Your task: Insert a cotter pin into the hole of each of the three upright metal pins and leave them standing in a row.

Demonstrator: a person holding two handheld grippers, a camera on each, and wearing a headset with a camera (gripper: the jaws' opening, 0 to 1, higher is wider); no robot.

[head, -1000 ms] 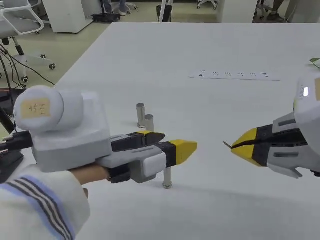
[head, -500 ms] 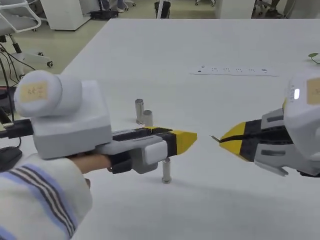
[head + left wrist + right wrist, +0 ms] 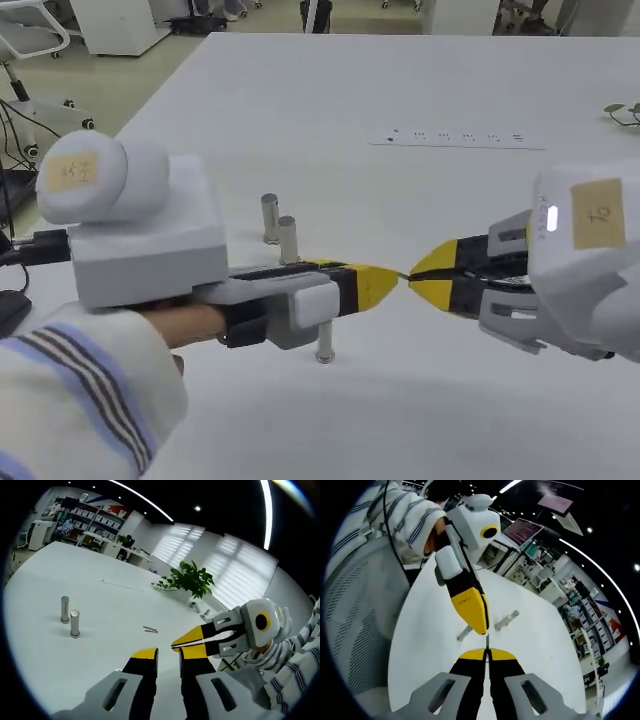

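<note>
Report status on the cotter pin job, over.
Right gripper shut on cotter pin, left gripper open, tips nearly touching. Three metal pins upright, none visibly fitted. Left gripper hangs over the nearest metal pin.

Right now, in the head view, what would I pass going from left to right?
Striped sleeve → far metal pin → middle metal pin → nearest metal pin → yellow tip of the left gripper → yellow tip of the right gripper, which pinches a cotter pin.
</note>
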